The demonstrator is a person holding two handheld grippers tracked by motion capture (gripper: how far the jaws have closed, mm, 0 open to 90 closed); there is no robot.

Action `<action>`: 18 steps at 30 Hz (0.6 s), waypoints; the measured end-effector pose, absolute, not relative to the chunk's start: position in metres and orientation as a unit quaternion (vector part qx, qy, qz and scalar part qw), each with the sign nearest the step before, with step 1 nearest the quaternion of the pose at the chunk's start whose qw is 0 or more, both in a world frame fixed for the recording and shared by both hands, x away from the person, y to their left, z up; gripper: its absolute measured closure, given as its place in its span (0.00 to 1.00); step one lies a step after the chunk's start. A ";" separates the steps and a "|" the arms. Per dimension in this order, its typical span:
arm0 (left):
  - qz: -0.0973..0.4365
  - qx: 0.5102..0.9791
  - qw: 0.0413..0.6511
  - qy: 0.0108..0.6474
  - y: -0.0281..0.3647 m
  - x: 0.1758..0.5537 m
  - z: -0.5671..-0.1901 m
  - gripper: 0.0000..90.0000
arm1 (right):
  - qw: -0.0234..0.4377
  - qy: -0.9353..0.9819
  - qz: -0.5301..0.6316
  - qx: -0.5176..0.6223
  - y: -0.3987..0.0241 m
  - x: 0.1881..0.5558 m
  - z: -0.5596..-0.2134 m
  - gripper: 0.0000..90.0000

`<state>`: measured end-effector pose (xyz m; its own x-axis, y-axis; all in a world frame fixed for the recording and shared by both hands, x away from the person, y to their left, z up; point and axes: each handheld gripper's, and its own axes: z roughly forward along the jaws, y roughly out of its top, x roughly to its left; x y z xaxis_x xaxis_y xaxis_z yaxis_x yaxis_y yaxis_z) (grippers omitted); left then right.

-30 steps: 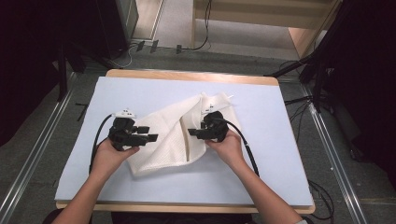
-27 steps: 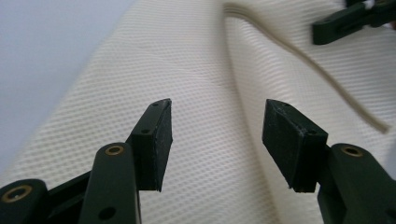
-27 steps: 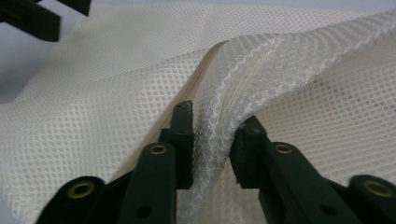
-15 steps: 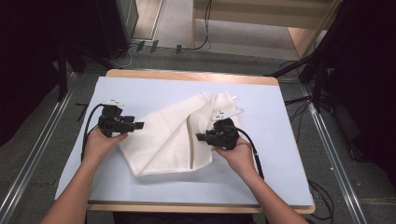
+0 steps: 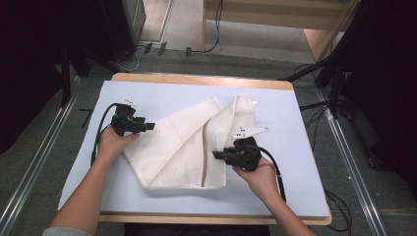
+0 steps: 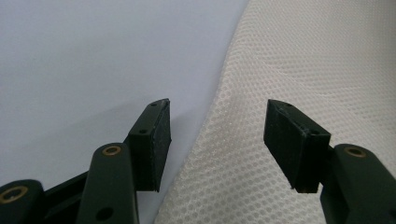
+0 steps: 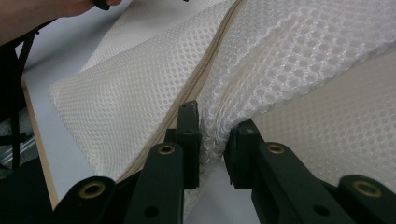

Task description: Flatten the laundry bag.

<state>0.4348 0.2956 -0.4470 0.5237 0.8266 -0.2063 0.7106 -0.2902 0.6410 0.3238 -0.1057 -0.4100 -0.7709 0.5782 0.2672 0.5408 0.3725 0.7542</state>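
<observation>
A white mesh cloth lies partly folded on the pale blue table cover. My left gripper sits at the cloth's left edge, open, its two pads straddling that edge without touching it. My right gripper is at the cloth's right side, shut on a raised fold of the cloth. A beige seam runs along the fold beside the jaws. In the right gripper view the person's other hand shows at the top left.
The wooden table edge frames the blue cover. A white label lies on the cloth near my right gripper. Cables and dark frames stand right of the table, metal rails on the floor at the left.
Both grippers moved apart: the left went out to the cloth's left edge, the right drew back toward the person while holding the fold. The cloth has spread wider.
</observation>
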 end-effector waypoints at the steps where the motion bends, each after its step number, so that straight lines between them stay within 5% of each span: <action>1: 0.079 0.801 0.349 0.480 0.295 0.436 -0.449 0.47 | 0.021 0.828 0.446 0.340 -0.106 0.322 -0.410 0.88; 8: 0.084 0.806 0.338 0.478 0.291 0.434 -0.452 0.52 | 0.022 0.826 0.447 0.342 -0.110 0.319 -0.410 0.87; 18: 0.078 0.807 0.330 0.484 0.290 0.430 -0.452 0.88 | 0.023 0.825 0.447 0.344 -0.110 0.321 -0.410 0.87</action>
